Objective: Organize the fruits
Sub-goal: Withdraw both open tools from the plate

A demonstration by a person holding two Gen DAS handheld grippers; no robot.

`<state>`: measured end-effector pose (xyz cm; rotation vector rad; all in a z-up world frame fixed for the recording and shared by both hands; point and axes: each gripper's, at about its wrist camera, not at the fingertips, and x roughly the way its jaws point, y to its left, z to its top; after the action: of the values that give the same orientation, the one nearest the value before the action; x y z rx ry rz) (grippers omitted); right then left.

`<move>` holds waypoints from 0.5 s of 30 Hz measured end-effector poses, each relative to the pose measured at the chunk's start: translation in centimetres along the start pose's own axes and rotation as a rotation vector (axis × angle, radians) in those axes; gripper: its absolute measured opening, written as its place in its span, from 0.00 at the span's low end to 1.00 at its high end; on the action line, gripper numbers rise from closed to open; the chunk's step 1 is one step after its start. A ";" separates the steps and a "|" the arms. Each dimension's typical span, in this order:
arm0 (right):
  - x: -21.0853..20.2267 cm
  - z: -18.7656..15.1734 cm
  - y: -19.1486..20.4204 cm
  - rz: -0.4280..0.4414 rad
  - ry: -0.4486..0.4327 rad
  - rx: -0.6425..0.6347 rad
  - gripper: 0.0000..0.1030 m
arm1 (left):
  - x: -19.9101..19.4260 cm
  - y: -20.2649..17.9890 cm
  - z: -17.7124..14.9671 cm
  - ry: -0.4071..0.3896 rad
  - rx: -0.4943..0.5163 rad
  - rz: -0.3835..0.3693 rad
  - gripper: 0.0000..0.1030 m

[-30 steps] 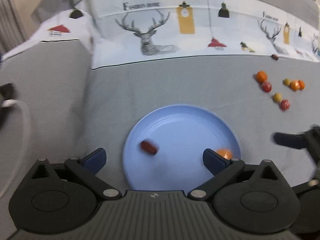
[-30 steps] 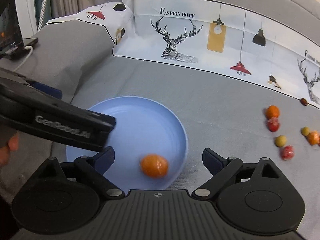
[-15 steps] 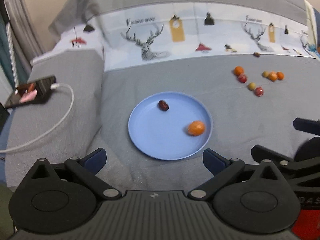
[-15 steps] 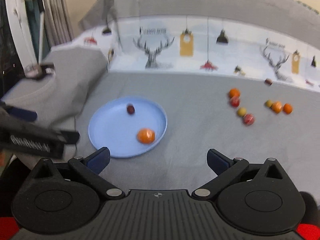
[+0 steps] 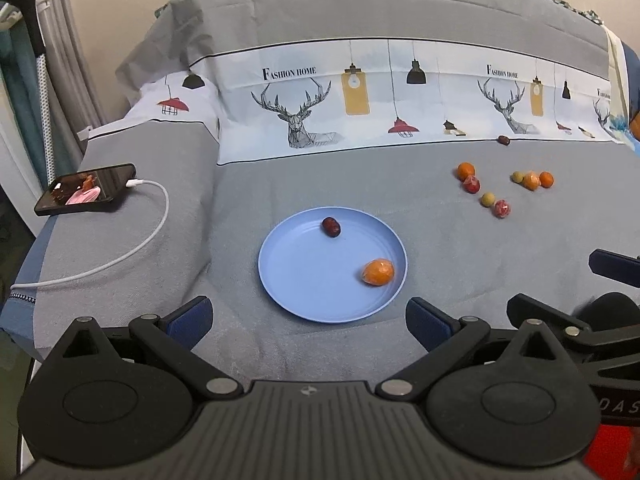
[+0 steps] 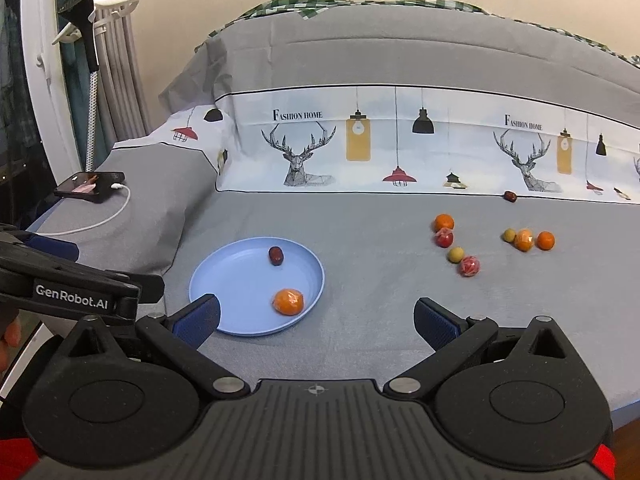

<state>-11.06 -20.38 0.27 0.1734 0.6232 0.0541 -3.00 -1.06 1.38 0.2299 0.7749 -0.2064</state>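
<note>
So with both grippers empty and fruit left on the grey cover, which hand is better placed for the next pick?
Right, probably. The loose fruits lie on the right gripper's side, its jaws wide open and empty. The left gripper, also open, faces the round blue plate, further from them.

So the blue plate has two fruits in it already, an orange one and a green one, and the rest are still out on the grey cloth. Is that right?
Not quite. The blue plate holds an orange fruit and a dark red fruit, not a green one, as the right wrist view shows. The rest do lie on the grey cloth.
</note>
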 end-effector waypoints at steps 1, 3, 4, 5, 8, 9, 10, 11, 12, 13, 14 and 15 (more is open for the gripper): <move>-0.1 0.0 0.1 0.002 -0.003 -0.004 0.99 | -0.1 0.0 0.0 0.000 0.001 0.001 1.00; -0.2 0.1 0.2 0.003 -0.008 -0.012 0.99 | -0.1 -0.1 0.0 0.001 0.005 0.000 1.00; -0.2 0.1 0.1 0.004 -0.009 -0.013 0.99 | 0.0 -0.2 0.1 0.003 0.006 0.000 1.00; -0.1 0.1 0.1 0.006 -0.009 -0.013 0.99 | 0.0 -0.1 0.1 0.004 0.006 0.000 1.00; 0.0 0.0 0.0 0.008 -0.004 -0.007 0.99 | 0.3 0.0 0.2 0.008 0.007 0.002 1.00; 0.0 -0.1 0.0 0.010 -0.001 -0.005 0.99 | 0.4 0.0 0.2 0.010 0.007 0.004 1.00; 0.1 -0.1 0.0 0.012 0.003 -0.004 0.99 | 0.5 0.1 0.2 0.012 0.006 0.005 1.00; 0.3 -0.1 0.0 0.014 0.006 -0.003 0.99 | 0.6 0.1 0.2 0.016 0.006 0.007 1.00; 0.3 -0.2 0.0 0.016 0.007 -0.003 0.99 | 0.8 0.2 0.2 0.021 0.006 0.009 1.00; 0.4 -0.2 0.0 0.019 0.008 -0.003 0.99 | 0.9 0.2 0.1 0.026 0.004 0.010 1.00; 0.5 -0.3 0.1 0.021 0.009 -0.003 0.99 | 1.1 0.2 0.2 0.032 0.002 0.012 1.00; 0.6 -0.3 0.1 0.023 0.009 -0.004 0.99 | 1.3 0.3 0.2 0.036 0.002 0.013 1.00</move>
<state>-10.73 -20.21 -0.32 0.1764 0.6298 0.0785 -1.93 -0.93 0.64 0.2410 0.8084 -0.1910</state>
